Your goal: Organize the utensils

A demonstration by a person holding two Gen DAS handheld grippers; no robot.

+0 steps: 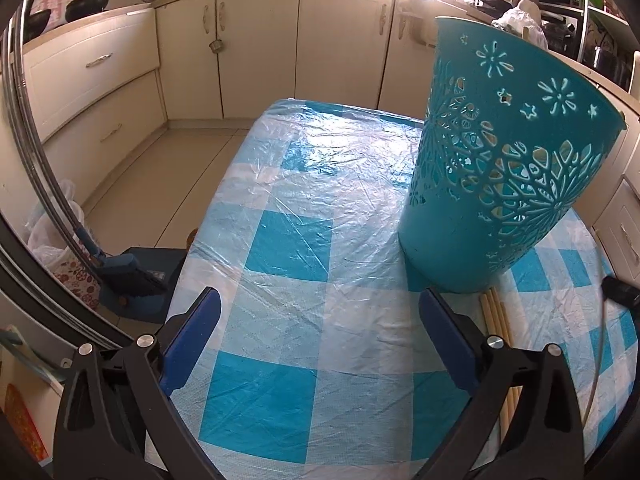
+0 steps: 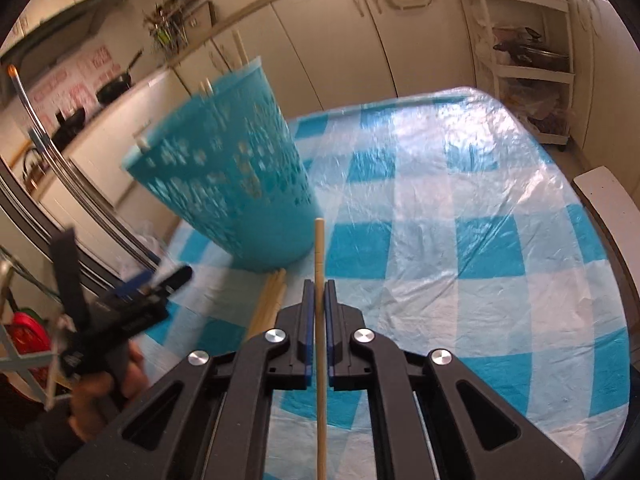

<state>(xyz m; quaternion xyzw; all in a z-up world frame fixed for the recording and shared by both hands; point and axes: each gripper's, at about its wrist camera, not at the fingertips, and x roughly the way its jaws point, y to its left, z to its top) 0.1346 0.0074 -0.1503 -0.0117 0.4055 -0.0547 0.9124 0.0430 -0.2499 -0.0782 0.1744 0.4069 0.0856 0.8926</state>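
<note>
A teal perforated basket (image 1: 500,160) stands on the checked tablecloth (image 1: 288,248), and wooden chopsticks (image 2: 240,52) poke out of its top. My left gripper (image 1: 320,304) is wide open over bare cloth, just left of the basket, with nothing between its fingers. A few loose chopsticks (image 1: 496,316) lie at the basket's foot, beside the right finger. My right gripper (image 2: 319,288) is shut on a single chopstick (image 2: 319,248), which points toward the basket (image 2: 228,176) and is raised above the loose chopsticks (image 2: 270,296). In the right wrist view a hand (image 2: 96,400) holds the blurred left gripper (image 2: 120,270).
Cream kitchen cabinets (image 1: 260,52) run along the far wall, with pans (image 1: 86,4) on the counter. A broom and dustpan (image 1: 132,276) stand on the floor left of the table. A white shelf rack (image 2: 520,60) stands beyond the table's far right corner.
</note>
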